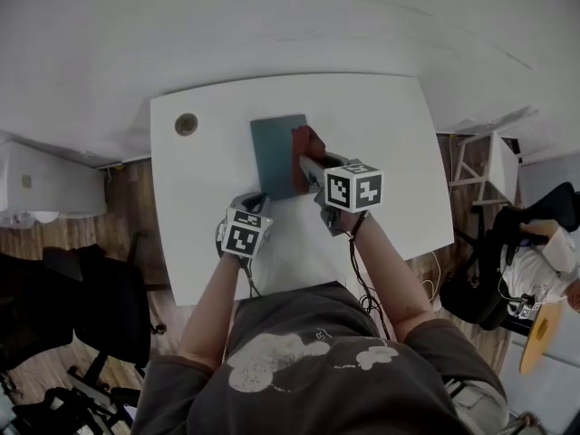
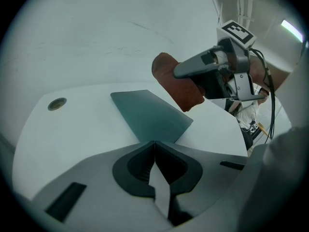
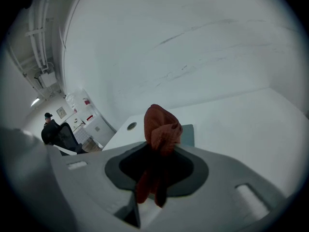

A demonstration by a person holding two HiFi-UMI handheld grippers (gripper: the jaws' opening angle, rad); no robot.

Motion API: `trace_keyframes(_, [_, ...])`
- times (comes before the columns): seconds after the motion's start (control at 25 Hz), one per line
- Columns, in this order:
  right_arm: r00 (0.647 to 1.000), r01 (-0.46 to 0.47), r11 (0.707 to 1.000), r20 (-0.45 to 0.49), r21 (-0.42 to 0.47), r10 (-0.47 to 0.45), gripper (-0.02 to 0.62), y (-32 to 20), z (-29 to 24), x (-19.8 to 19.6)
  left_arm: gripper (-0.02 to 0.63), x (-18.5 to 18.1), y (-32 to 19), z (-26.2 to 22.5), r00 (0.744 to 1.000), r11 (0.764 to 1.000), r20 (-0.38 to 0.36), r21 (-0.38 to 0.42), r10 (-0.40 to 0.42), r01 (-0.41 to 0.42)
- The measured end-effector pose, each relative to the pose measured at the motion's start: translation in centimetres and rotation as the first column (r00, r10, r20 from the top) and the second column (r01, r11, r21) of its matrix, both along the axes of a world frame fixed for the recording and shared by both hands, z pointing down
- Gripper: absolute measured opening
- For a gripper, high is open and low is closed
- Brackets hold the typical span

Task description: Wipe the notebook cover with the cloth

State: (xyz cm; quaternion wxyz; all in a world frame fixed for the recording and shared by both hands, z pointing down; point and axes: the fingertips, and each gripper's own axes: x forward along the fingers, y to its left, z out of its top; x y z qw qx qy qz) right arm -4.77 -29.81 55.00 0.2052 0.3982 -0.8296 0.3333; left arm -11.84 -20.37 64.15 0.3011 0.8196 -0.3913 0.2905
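A teal notebook (image 1: pixel 275 155) lies flat on the white table (image 1: pixel 390 134), its cover bare. My right gripper (image 1: pixel 310 165) is shut on a red-brown cloth (image 1: pixel 307 143), bunched up over the notebook's right edge; I cannot tell if it touches the cover. In the right gripper view the cloth (image 3: pixel 161 129) sticks up from between the jaws of the right gripper (image 3: pixel 157 149), with a strip of notebook (image 3: pixel 188 134) behind it. My left gripper (image 1: pixel 256 201) sits just short of the notebook's near edge, shut and empty. From the left gripper (image 2: pixel 154 146) view, the notebook (image 2: pixel 149 114), cloth (image 2: pixel 176 83) and right gripper (image 2: pixel 212 70) lie ahead.
A round grommet (image 1: pixel 186 123) is set in the table's far left corner, also visible as a grommet (image 2: pixel 57 103) at left and a grommet (image 3: pixel 131 126) beyond the cloth. Black office chairs (image 1: pixel 91 306) stand on the floor to the left. A seated person (image 1: pixel 544 252) is at the right.
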Motion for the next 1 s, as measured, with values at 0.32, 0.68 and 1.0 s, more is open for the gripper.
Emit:
trace_keyframes(0.32, [0.994,0.101,0.995,0.038,-0.013,-0.100,0.103,-2.6,1.1,-2.5,0.002,0.3,-0.1,0.1,0.999,0.999,0.018,-0.030,-0.035,0.036])
trace_keyframes(0.68, [0.982,0.176,0.984,0.081,-0.041,-0.172,0.103,-5.2,3.3,-6.5,0.002,0.1,-0.5,0.4,0.996,0.996,0.044,-0.045,-0.074,0.076])
trace_keyframes(1.0, [0.975,0.211,0.976,0.082,-0.054,-0.206,0.101,-6.5,4.4,-8.7,0.002,-0.1,-0.5,0.5,0.993,0.993,0.057,-0.048,-0.104,0.107])
